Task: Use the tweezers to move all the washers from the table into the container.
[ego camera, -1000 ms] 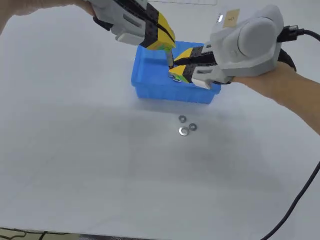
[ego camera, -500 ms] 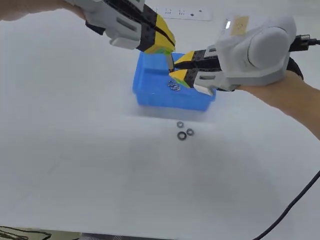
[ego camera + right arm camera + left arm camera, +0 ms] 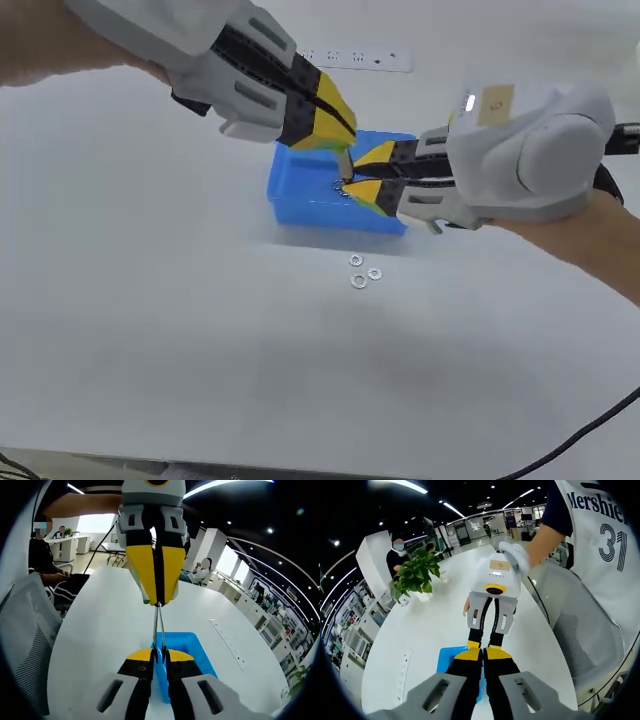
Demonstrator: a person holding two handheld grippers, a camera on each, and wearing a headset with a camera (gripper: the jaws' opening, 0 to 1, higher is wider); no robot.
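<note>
**Ask:** Where are the washers?

**Me:** Three washers [image 3: 357, 261] lie loose and close together on the table [image 3: 150, 320]. They are lower than both pairs of my jaws and just outside the near wall of the container [image 3: 300, 200]. I cannot tell whether another one sits in the tweezer tips, because my right jaws hide them.

**Ask:** How will they handle?

**Me:** I judge them to be light, thin, hard metal rings lying flat on a smooth top. They would skate off if nudged and flick away if squeezed crooked. The best hold is on the band, with one tweezer leg through the hole and the other outside the rim, pinched steadily.

**Ask:** And the tweezers?

**Me:** The tweezers [image 3: 159, 622] hang from my left gripper [image 3: 340, 125], whose jaws are pressed together on their upper end. The legs run down between the jaws of my right gripper [image 3: 362, 172]. Those jaws are closed on the legs from both sides, low down near the tips. The tweezers look like thin, springy steel, so my right squeeze sets the pinch and should be gentle.

**Ask:** Where does it all stand?

**Me:** My two grippers meet tip to tip over the inside of the blue container. The loose washers lie on my side of it, near its wall.
</note>
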